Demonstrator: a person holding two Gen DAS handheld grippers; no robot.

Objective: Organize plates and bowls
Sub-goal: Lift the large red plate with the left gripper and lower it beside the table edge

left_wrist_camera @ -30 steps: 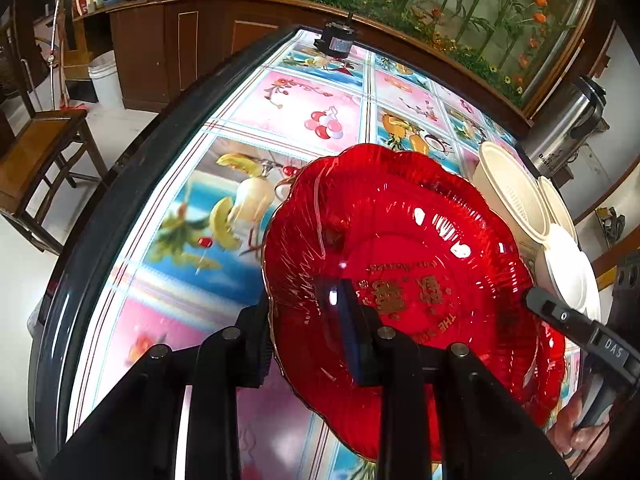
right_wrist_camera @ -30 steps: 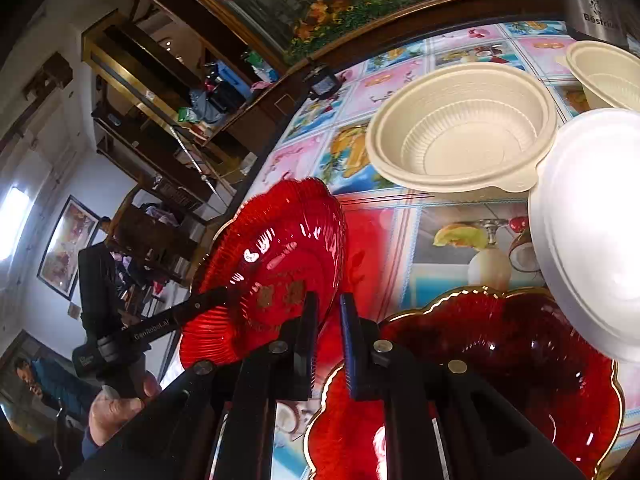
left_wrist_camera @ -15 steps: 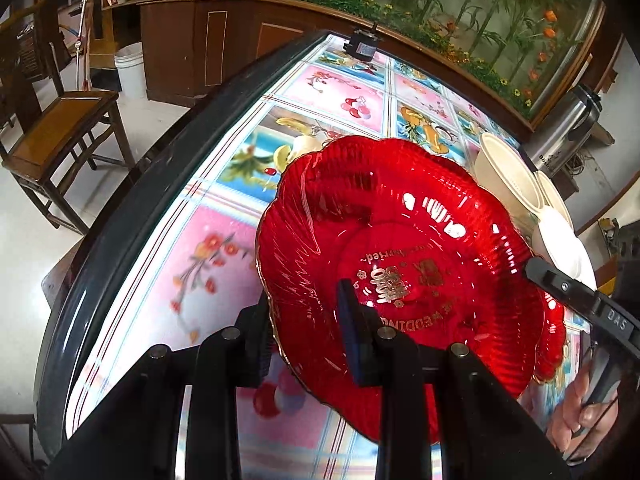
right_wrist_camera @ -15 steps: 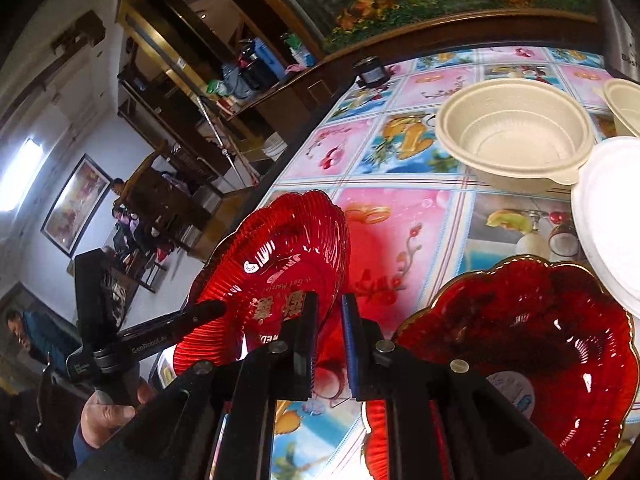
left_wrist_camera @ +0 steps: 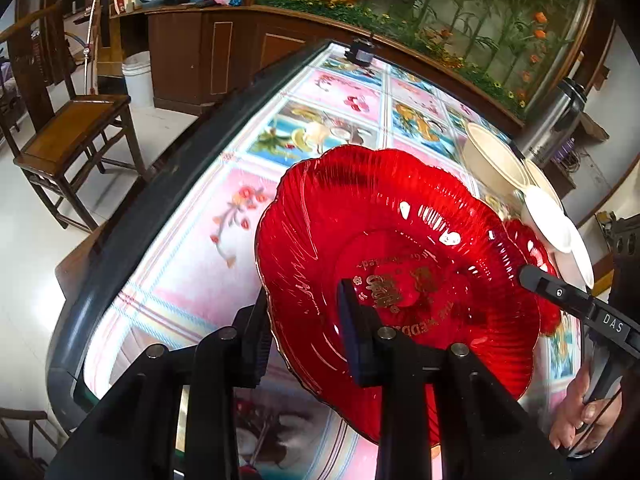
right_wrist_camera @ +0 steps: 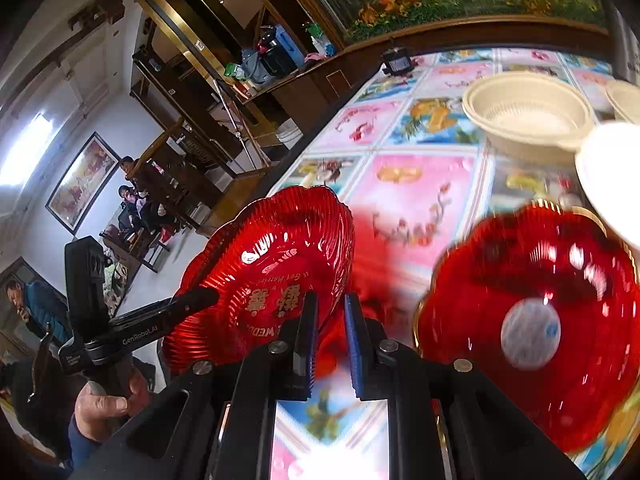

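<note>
My left gripper (left_wrist_camera: 308, 320) is shut on the near rim of a red scalloped plate (left_wrist_camera: 400, 264) with gold lettering and holds it tilted above the table; the same plate shows in the right wrist view (right_wrist_camera: 272, 276). A second red plate (right_wrist_camera: 532, 320) lies on the table at the right; only its edge shows in the left wrist view (left_wrist_camera: 532, 240). My right gripper (right_wrist_camera: 331, 332) is nearly shut and empty, between the two plates. A cream bowl (right_wrist_camera: 528, 114) and a white plate (right_wrist_camera: 612, 176) sit further back.
The table (left_wrist_camera: 256, 208) has a colourful fruit-print cloth and a dark rim. A second cream bowl (right_wrist_camera: 624, 100) is at the far right. A small black device (left_wrist_camera: 362, 52) sits at the far end. A wooden chair (left_wrist_camera: 68, 128) and a metal urn (left_wrist_camera: 556, 120) stand beside the table.
Both grippers have drawn back toward the near end of the table. The held red plate came with the left gripper. The bowls now look further away.
</note>
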